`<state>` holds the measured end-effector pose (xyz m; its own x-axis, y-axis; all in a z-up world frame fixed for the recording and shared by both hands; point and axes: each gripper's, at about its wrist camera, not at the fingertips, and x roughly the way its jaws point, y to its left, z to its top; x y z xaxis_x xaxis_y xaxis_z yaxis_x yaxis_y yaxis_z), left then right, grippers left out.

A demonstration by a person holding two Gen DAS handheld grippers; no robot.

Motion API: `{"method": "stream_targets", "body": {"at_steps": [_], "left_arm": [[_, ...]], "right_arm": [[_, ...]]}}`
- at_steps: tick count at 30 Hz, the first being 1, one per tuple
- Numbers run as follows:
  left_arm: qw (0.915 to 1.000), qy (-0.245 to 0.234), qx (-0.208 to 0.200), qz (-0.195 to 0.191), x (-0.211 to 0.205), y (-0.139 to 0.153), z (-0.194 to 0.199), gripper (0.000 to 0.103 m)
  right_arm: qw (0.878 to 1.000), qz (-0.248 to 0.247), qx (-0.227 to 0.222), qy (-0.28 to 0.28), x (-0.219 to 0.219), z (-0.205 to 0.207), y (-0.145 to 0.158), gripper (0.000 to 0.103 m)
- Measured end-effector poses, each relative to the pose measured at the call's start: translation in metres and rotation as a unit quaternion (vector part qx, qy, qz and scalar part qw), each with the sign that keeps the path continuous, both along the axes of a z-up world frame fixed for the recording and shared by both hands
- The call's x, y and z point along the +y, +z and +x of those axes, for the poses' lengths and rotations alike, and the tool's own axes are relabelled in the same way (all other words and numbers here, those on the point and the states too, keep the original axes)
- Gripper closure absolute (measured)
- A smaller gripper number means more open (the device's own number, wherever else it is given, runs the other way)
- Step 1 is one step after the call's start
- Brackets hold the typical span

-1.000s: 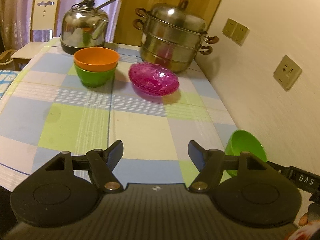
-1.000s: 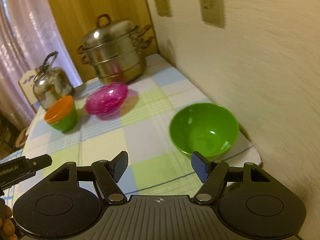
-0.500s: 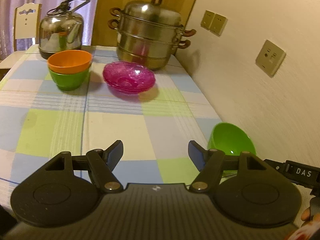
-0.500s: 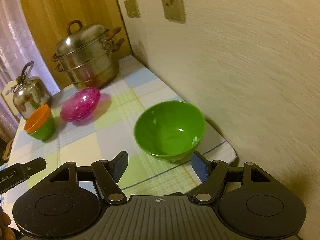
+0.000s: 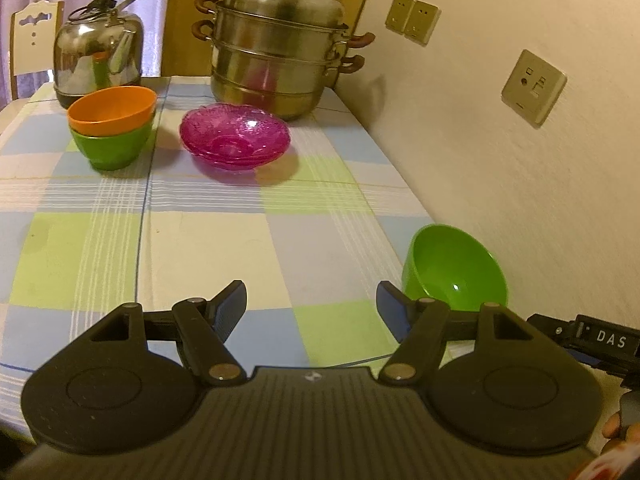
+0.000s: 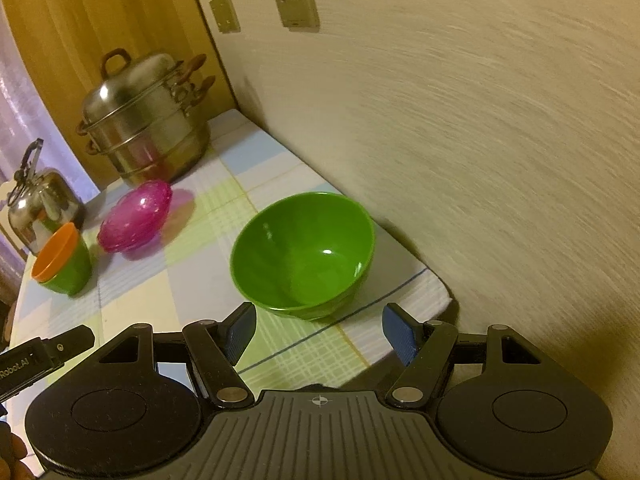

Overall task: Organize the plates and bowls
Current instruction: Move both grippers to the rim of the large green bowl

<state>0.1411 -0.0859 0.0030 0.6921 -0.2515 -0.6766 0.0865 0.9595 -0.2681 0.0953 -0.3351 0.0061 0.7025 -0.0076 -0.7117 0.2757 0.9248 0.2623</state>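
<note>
I have both tools hanging above the near end of the checked tablecloth, and each one has its 2 fingers spread with nothing between them: the left gripper looks over bare cloth, while the right gripper faces the loose green bowl. That bowl stands by itself at the near corner of the table, close to the wall and near the table's edge, well apart from the others. Farther back I see an orange bowl nested in another green bowl, and just beside them the pink glass dishes, which look like 2 stacked, though I can't be sure of the count. Behind those stand a kettle and a steamer pot. As I read it, the step in hand is picking up the lone bowl so it can join the stack. To do that well I would bring the right tool down over the nearest part of the rim, 1 finger inside and 1 outside, and pinch the wall firmly, since the smooth plastic looks slippery. I'd lift straight up before going across, keeping clear of the wall. The bowl sits upright with its mouth facing up; being round, it has no long axis, so any point on the rim serves equally.
</note>
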Motion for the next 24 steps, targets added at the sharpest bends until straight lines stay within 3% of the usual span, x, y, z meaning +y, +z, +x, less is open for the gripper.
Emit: {"method": "stream_targets", "body": {"at_steps": [5,14,24], "left_arm": [[0.9996,-0.021,0.019,-0.003,-0.012,-0.002,0.01,0.027],[0.9971,-0.072,0.024,0.005,-0.042,-0.005,0.026,0.022],[0.9947,-0.093,0.043,0.01,-0.067,-0.018,0.061,0.017]], "right_arm": [[1.0,0.001,0.002,-0.01,-0.007,0.002,-0.003,0.033],[1.0,0.004,0.002,-0.031,-0.023,0.008,-0.011,0.033],[0.999,0.002,0.008,-0.034,-0.034,0.023,-0.023,0.033]]}}
